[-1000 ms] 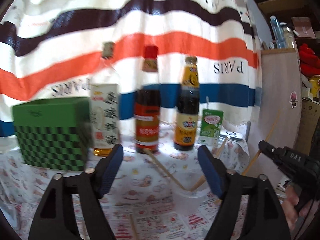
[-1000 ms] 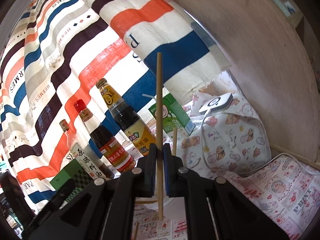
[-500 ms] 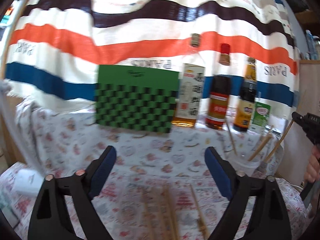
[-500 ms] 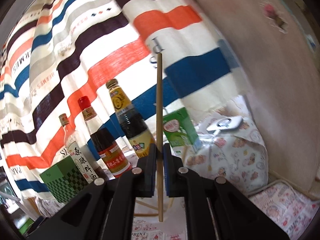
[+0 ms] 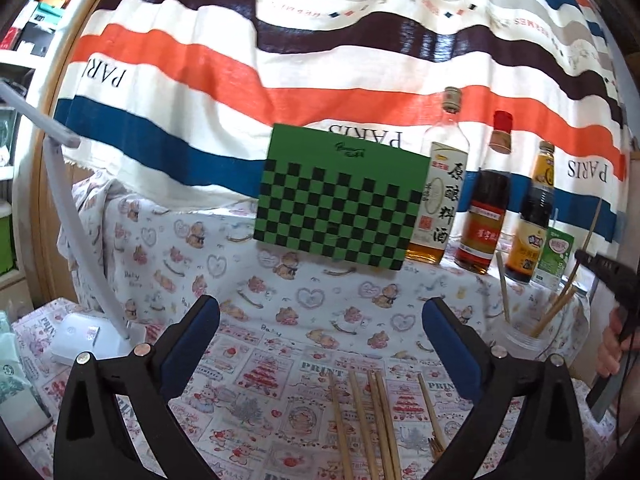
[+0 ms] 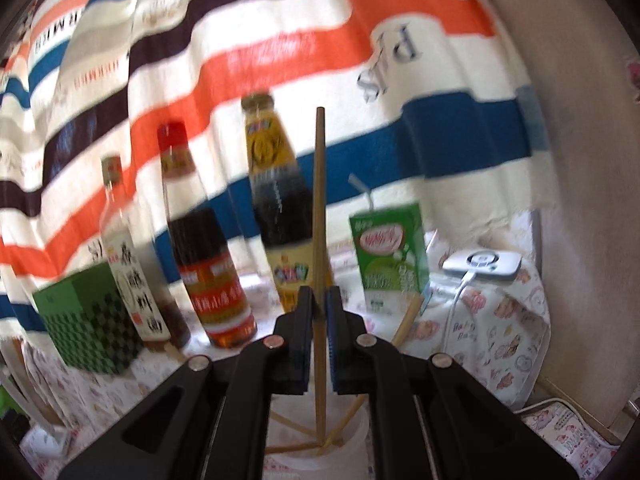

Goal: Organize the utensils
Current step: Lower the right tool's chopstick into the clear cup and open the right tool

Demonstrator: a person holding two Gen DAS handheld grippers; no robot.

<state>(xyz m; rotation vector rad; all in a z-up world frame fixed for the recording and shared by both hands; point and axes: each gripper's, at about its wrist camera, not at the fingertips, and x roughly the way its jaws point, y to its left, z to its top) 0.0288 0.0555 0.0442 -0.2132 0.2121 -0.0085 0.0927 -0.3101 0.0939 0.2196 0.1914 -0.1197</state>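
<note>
The right claw (image 6: pixel 319 312) is pinching one chopstick (image 6: pixel 319 216) upright, its lower tip sitting inside the clear cup (image 6: pixel 316 454); letting go looks like the next move. Three chopsticks are already leaning in the cup. The left claw (image 5: pixel 320 344) is hanging wide open and empty above five loose chopsticks (image 5: pixel 370 416) lying on the tabletop (image 5: pixel 280 320) beside the cup.

The left tongs (image 5: pixel 320 332) have swung away from the cup (image 5: pixel 520 340) toward loose chopsticks (image 5: pixel 372 420).
</note>
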